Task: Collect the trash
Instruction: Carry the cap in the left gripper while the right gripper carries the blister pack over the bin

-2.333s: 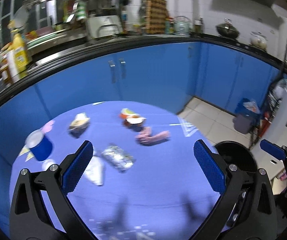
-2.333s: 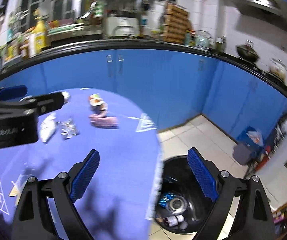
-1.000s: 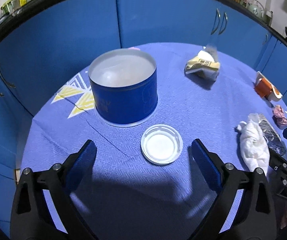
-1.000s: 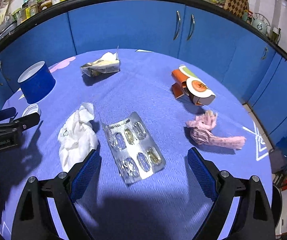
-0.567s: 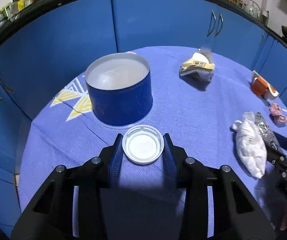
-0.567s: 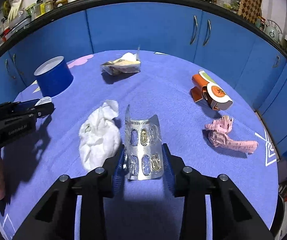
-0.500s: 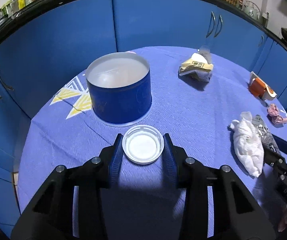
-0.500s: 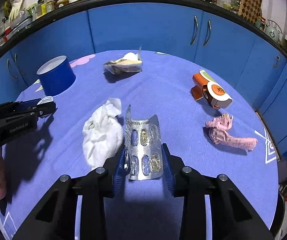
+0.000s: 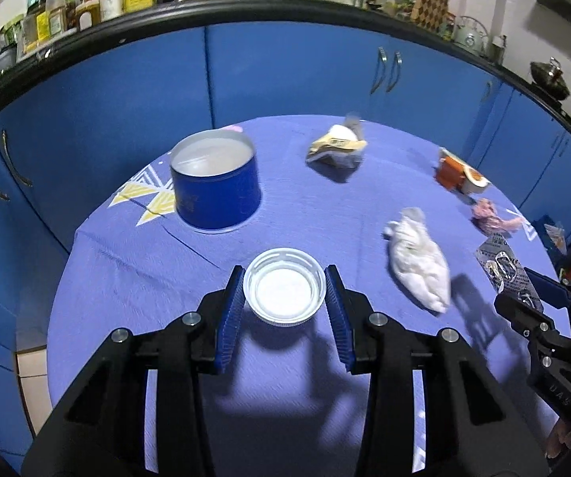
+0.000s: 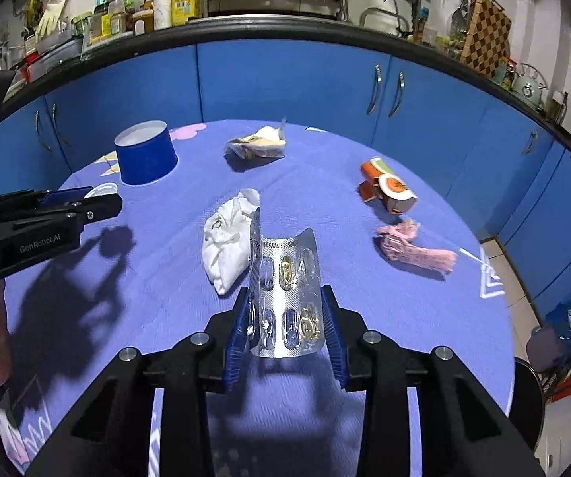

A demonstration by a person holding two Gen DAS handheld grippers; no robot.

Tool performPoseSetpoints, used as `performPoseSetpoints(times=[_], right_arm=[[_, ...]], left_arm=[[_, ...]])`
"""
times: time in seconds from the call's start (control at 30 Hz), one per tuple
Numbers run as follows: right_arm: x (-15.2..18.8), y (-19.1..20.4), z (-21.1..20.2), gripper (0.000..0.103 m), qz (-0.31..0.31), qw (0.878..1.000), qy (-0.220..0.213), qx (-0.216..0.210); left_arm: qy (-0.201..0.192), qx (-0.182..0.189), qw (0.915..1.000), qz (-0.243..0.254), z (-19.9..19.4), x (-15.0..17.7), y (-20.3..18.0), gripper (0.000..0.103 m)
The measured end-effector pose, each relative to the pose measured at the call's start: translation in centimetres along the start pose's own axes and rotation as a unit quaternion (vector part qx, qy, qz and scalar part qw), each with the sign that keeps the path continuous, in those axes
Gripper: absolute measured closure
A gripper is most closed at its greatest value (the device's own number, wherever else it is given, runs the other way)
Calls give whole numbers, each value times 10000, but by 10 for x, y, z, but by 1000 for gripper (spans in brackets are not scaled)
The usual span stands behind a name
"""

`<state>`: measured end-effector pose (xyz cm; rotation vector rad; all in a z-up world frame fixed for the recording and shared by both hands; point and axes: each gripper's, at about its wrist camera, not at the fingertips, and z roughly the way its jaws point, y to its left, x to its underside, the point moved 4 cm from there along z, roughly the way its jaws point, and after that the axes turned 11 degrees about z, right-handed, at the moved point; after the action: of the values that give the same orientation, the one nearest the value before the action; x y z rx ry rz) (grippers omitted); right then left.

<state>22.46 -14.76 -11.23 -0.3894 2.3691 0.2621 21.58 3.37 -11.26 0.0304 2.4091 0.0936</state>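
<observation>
Gripping a round plastic lid point(image 9: 284, 287), left tool point(image 9: 284, 298); right tool point(image 10: 284, 318) pinches crinkled foil blister pack point(image 10: 285, 298).

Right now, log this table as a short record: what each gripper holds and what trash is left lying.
left gripper: shut on the plastic lid, lifted off the cloth
right gripper: shut on the pill pack, bent between the pads
surface: round table under a blue cloth
left lying: white tissue, crumpled wrapper, orange carton, pink scrap
also there: blue tin, open, upright
bin: not clearly in view
</observation>
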Motion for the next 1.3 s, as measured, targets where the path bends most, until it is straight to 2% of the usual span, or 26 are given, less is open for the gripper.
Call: performPoseSetpoints(times=[0.4, 0.63, 1.07, 1.3], right_arm=[[11, -34, -48, 69, 198, 9988, -349, 270], [15, -59, -66, 69, 363, 9970, -529, 422], [25, -105, -82, 69, 721, 9928, -662, 686], [30, -126, -92, 69, 851, 9904, -746, 791]], left_arm=[[-310, 188, 9979, 539, -37, -7, -63, 62], [-390, 325, 9949, 876, -45, -11, -101, 62], [-602, 631, 9821, 1671, -53, -25, -181, 62], [-663, 741, 9765, 1912, -52, -33, -211, 62]])
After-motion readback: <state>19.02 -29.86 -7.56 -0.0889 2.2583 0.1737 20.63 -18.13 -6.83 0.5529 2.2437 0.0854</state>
